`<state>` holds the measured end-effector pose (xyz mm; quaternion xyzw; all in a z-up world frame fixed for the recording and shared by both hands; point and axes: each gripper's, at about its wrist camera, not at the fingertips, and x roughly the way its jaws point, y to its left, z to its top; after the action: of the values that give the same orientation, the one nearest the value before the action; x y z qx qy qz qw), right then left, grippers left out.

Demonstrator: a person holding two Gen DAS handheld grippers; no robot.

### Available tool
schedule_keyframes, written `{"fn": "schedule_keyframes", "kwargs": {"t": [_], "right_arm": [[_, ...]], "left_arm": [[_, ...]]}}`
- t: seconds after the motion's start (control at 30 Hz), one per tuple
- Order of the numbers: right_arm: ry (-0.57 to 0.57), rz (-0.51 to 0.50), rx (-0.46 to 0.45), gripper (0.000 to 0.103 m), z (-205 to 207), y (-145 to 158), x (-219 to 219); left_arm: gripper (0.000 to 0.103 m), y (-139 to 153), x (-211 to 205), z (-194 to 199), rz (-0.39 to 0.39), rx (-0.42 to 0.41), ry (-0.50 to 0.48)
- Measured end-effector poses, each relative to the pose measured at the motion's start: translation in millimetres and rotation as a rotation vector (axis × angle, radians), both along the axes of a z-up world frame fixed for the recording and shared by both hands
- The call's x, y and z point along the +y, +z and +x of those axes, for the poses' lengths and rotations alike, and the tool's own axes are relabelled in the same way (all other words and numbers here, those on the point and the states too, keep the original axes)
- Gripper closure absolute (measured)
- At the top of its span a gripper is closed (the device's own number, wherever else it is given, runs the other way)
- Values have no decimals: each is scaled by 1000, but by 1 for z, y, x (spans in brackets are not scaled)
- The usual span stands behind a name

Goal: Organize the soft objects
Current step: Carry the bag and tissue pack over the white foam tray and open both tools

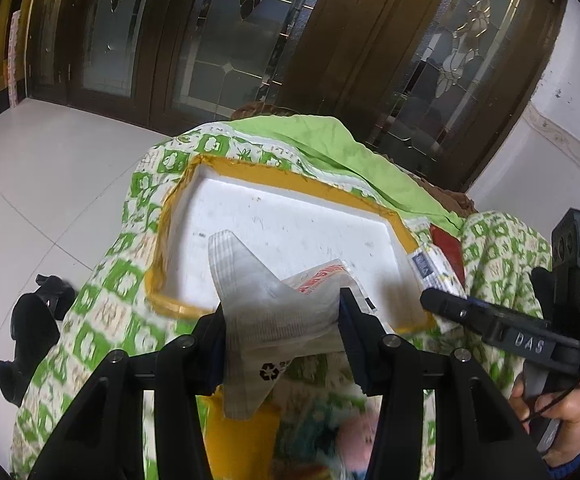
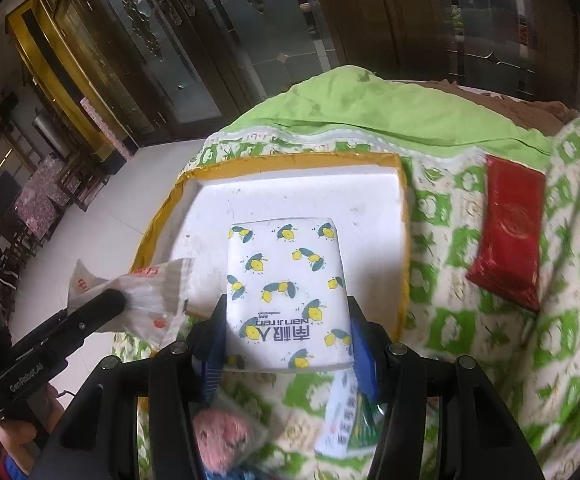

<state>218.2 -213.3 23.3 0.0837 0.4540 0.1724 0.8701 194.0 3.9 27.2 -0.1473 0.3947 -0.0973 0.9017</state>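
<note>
The left claw [image 1: 279, 322] grips a white plastic packet [image 1: 273, 312] over the empty foam tray [image 1: 290, 216]; the right claw [image 2: 287, 328] clamps a lemon-print tissue pack [image 2: 285, 288] there too. Nothing is placed yet. Only the right view shows the red pouch [image 2: 508, 232] whole, and perhaps a pink item [image 2: 219, 438] below.

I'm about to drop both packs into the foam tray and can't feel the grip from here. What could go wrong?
1. The left gripper pinches the grey plastic packet mid-body with both ends flopping free; it may slide out or snag the tray's yellow rim.
2. The right gripper holds only the near end of the lemon-print tissue pack, so it could tip on release.
3. The two grippers sit close together and might collide.
</note>
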Motion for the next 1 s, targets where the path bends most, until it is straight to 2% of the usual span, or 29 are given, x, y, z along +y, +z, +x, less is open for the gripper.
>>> {"fn": "schedule_keyframes", "kwargs": {"t": [0.23, 0.47, 0.7, 0.93, 1.0], "right_arm": [[-6, -22, 25, 46, 22, -20, 8], [-7, -70, 44, 46, 39, -40, 11], [30, -121, 60, 46, 45, -55, 21], [51, -193, 32, 45, 42, -61, 30], [55, -212, 20, 44, 40, -62, 33]], "left_arm": [[56, -15, -4, 39, -10, 28, -7], [55, -37, -20, 60, 25, 59, -31], [55, -57, -18, 65, 63, 89, -26], [52, -60, -18, 63, 112, 81, -11], [48, -61, -18, 62, 123, 81, -8]]}}
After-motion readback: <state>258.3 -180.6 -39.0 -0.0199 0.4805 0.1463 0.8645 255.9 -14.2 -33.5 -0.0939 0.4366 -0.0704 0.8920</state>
